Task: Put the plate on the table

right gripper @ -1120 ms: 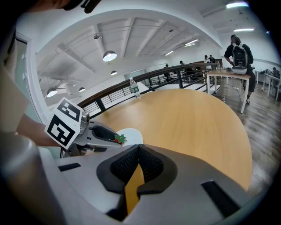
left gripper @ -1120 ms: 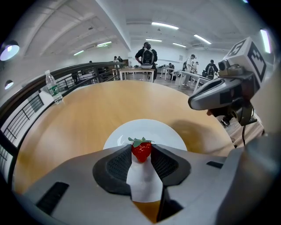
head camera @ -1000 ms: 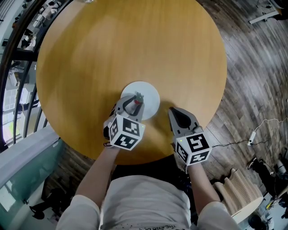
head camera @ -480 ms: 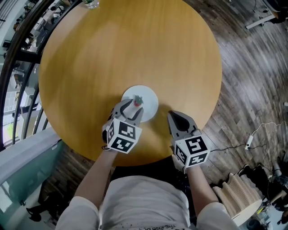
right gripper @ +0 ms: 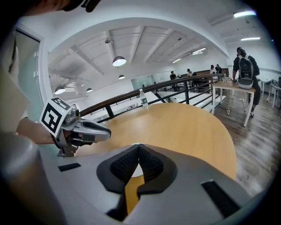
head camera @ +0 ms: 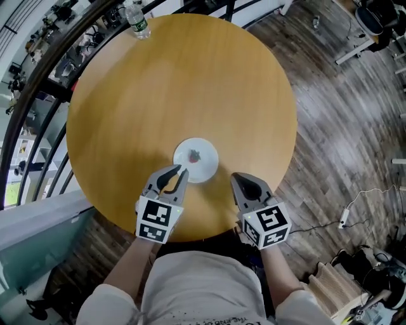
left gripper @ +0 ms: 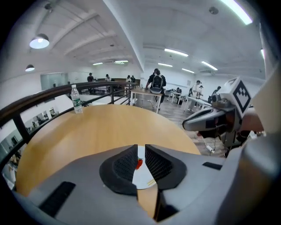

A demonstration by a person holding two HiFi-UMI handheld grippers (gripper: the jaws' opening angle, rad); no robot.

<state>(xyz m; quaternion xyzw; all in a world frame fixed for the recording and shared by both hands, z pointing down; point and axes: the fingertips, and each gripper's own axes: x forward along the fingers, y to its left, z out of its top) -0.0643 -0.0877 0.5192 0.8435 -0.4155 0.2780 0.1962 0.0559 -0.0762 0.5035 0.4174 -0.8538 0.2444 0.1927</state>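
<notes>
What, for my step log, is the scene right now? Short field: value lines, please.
surface: round wooden table
plate: white, lying flat on the table, towards the person's side
on plate: one strawberry
left gripper: above the plate's near rim, not touching it; jaws have just been closing, narrow gap, nothing between them
right gripper: right of the plate, jaws together, empty
far edge: water bottle, upright
task status: plate rests on the table, neither gripper holds it

Dark plank floor at right, black railing curving along left. Overhead, white ribbed ceiling with round lamps and strip lights; beyond, wooden tables, people standing
</notes>
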